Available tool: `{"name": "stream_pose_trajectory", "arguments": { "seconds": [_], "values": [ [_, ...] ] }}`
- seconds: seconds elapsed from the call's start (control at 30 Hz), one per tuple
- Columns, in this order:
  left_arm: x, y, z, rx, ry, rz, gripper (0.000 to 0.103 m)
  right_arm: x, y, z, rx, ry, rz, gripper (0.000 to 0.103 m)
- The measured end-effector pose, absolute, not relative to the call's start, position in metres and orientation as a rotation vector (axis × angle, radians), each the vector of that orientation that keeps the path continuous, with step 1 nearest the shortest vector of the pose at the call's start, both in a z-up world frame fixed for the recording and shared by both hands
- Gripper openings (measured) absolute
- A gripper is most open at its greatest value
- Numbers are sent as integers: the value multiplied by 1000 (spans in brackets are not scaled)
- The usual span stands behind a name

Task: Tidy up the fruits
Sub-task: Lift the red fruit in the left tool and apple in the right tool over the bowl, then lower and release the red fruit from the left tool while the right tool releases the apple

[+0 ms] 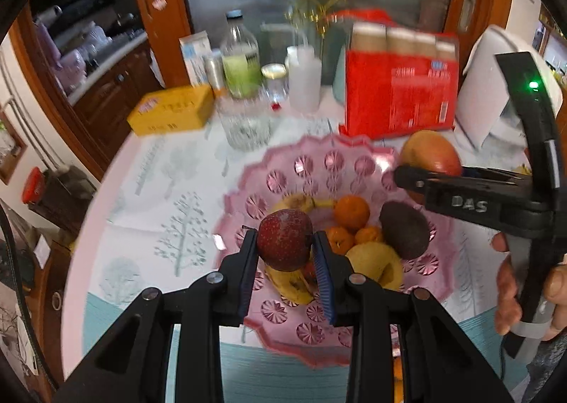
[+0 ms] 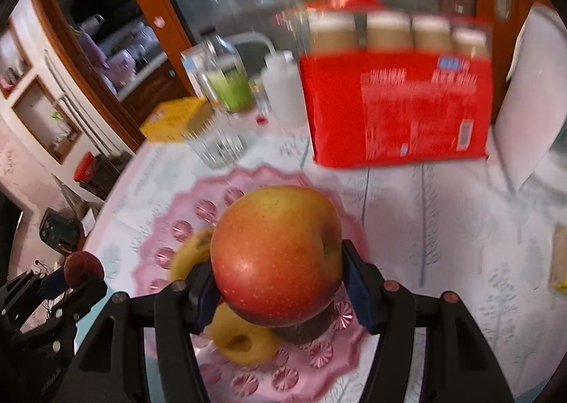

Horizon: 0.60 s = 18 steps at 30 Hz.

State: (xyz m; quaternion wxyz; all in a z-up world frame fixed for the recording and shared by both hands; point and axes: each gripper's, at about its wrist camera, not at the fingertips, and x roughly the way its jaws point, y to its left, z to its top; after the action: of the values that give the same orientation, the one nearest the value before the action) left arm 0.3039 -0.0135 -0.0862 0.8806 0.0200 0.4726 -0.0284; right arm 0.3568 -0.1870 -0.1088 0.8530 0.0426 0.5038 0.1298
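Kitchen table with tree-print cloth [image 1: 170,190], cluttered along its far edge: yellow box [image 1: 170,112], glass bottle [image 1: 241,63], red carton [image 1: 400,91]. Left gripper [image 1: 285,254] clamps a dark red fruit [image 1: 284,239] above the near-left part of the pink bowl [image 1: 319,162]. Bowl holds bananas [image 1: 294,284], mandarins [image 1: 351,212], avocado [image 1: 404,229], yellow apple [image 1: 375,263]. Right gripper [image 2: 278,284] grips a big red-yellow apple [image 2: 276,254] over the bowl's right side.
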Motion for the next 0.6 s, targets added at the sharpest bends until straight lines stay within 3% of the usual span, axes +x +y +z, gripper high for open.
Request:
{"name": "stream_pose_trajectory", "arguments": {
  "seconds": [0.27,0.6],
  "values": [
    [326,-15,-139,20,1054,-101,29,375,-166,-147,50,1085,264,62],
    [334,-11,-160,-12,1080,-105,30,384,-146,-162,-39,1091,234,62]
  ]
}}
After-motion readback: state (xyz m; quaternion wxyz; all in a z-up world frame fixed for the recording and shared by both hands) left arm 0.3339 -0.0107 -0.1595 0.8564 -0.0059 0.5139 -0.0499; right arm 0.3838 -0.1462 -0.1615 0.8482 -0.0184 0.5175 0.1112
